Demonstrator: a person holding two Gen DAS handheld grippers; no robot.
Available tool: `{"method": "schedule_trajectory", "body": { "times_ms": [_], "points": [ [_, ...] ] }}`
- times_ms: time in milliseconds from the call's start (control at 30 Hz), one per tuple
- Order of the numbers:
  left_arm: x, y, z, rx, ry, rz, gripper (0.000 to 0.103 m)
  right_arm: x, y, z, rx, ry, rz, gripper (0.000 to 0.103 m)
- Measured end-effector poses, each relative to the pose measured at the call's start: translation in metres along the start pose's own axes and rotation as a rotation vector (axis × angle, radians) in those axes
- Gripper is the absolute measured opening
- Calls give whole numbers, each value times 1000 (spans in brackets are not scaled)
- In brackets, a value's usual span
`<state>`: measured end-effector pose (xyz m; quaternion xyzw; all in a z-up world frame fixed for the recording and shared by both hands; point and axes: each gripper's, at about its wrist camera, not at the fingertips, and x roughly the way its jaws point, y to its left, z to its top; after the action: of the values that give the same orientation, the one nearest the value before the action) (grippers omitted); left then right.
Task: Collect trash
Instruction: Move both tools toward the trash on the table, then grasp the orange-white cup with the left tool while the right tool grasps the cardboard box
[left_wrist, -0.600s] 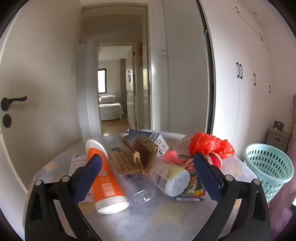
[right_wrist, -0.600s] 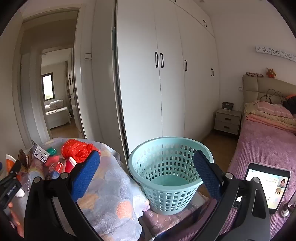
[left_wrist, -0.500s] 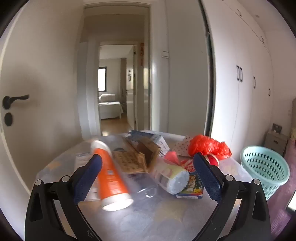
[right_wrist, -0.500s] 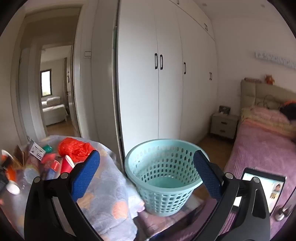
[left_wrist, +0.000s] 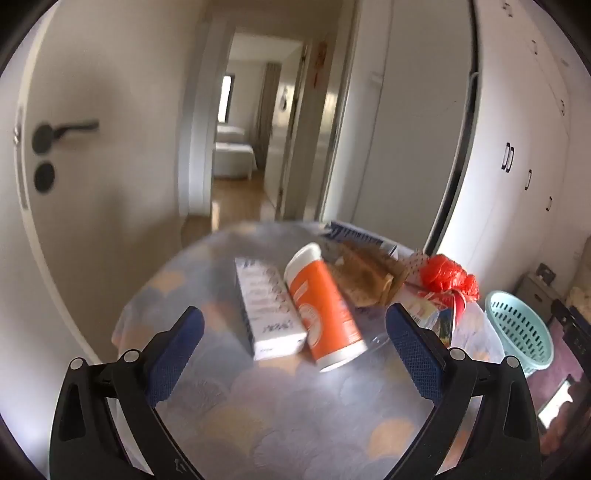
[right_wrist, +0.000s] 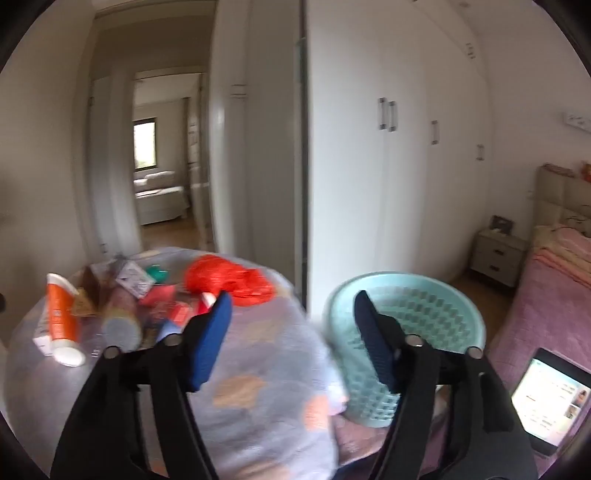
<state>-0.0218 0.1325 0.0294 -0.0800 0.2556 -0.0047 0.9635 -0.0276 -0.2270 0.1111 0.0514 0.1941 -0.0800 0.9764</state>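
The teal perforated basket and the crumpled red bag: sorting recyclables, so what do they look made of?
Teal perforated basket: likely moulded plastic, matte, judging by its uniform grid of holes. Crumpled red bag: probably thin plastic film, slightly glossy and bunched into folds.

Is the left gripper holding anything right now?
No, the left gripper has its jaws spread wide with nothing between them, and the orange tube lies on the table beyond.

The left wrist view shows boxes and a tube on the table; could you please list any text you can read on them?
None can be read.
White box: dark printing, blurred.
Orange tube: white markings, blurred.
Blue-and-white carton: print smeared.
Phone screen: text too small.
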Motion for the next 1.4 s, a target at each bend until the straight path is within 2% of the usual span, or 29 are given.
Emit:
{"method": "schedule_trajectory", "body": {
  "times_ms": [100, 233, 333, 533, 600, 700, 833, 933, 1167, 1233, 1300, 1400],
  "points": [
    [11, 5, 5, -20, 55, -54, 91, 10, 19, 8, -6, 28, 81, 47],
    [29, -1, 10, -48, 96, -141, 91, 28, 48, 18, -19, 76, 195, 45],
    [53, -13, 10, -31, 169, -153, 87, 46, 71, 22, -45, 121, 270, 45],
    [102, -23, 9, -21, 245, -112, 82, 67, 106, 26, -99, 183, 388, 45],
    [114, -25, 10, -8, 282, -81, 76, 70, 113, 30, -117, 193, 417, 45],
    [124, -26, 7, -17, 326, -86, 69, 77, 122, 35, -132, 207, 456, 45],
    [123, -31, 4, 10, 321, -62, 63, 92, 139, 38, -153, 243, 501, 45],
    [122, -33, 2, 21, 317, -52, 63, 108, 155, 39, -160, 291, 550, 45],
    [120, -51, -2, 88, 311, -20, 64, 149, 183, 34, -152, 429, 581, 44],
    [118, -55, -5, 102, 311, -6, 64, 159, 186, 31, -139, 463, 596, 36],
    [116, -61, -5, 131, 315, 16, 64, 167, 188, 28, -137, 489, 609, 21],
    [112, -60, -6, 125, 306, 29, 54, 168, 190, 26, -134, 505, 636, 8]
  ]
}}
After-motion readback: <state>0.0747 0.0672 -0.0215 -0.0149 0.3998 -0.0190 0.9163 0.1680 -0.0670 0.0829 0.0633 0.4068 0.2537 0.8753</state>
